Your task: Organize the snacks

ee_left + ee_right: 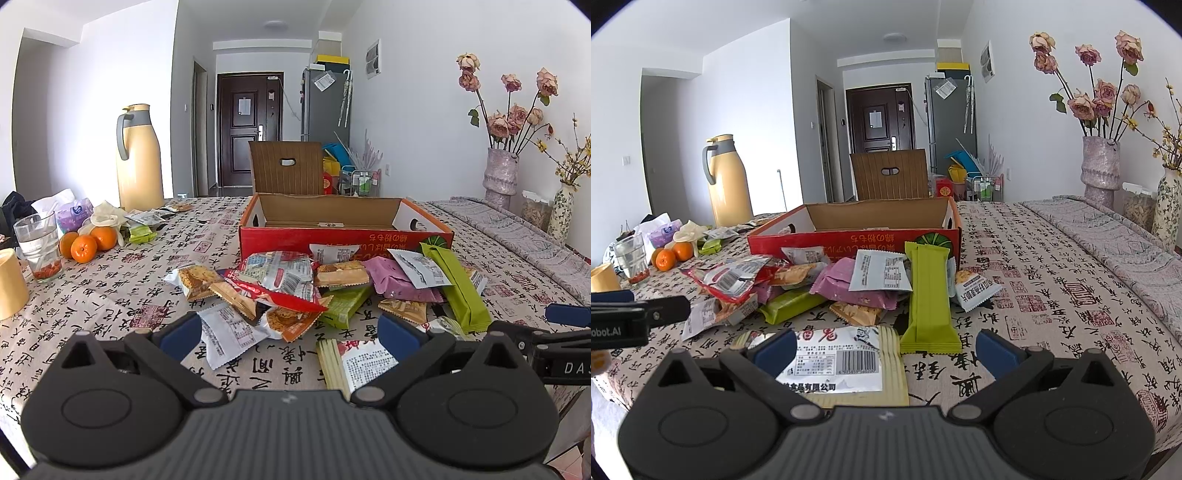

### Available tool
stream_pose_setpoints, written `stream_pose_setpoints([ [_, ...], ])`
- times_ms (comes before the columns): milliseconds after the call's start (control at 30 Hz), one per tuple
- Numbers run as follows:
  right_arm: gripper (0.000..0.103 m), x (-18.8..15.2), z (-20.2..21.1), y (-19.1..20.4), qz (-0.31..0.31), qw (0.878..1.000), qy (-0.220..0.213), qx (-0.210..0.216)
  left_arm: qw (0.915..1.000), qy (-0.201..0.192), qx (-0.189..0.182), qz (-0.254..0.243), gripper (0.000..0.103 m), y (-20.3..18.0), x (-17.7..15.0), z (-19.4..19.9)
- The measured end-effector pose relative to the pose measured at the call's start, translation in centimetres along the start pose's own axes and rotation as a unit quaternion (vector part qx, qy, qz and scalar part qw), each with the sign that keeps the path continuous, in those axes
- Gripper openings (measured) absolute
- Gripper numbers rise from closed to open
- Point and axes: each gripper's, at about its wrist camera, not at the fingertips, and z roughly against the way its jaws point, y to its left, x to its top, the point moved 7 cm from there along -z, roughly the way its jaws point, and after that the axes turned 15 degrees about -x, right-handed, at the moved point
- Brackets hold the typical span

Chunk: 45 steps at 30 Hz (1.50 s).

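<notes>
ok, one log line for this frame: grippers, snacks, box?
left gripper: open, empty | right gripper: open, empty | snack pile: on tablecloth before box | red box: open, one small item inside | stage: no pick yet

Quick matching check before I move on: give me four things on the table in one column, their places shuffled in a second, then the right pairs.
1. red box
2. thermos
3. oranges
4. long green packet

A. far left, standing upright
B. behind the snack pile, lid up
C. beside the glass, left edge
D. leaning on the pile, ahead of the right claw

Pairs: 1-B, 2-A, 3-C, 4-D
</notes>
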Motion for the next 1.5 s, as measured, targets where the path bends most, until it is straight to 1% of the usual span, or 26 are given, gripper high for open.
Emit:
stream_pose_setpoints([
  [1500, 0.103, -0.19, 0.0, 0.15, 0.002, 1.0, 0.006, -0.001, 1.0, -0.001, -0.002, 0.002, 0.103, -0.2, -0.4, 0.19],
])
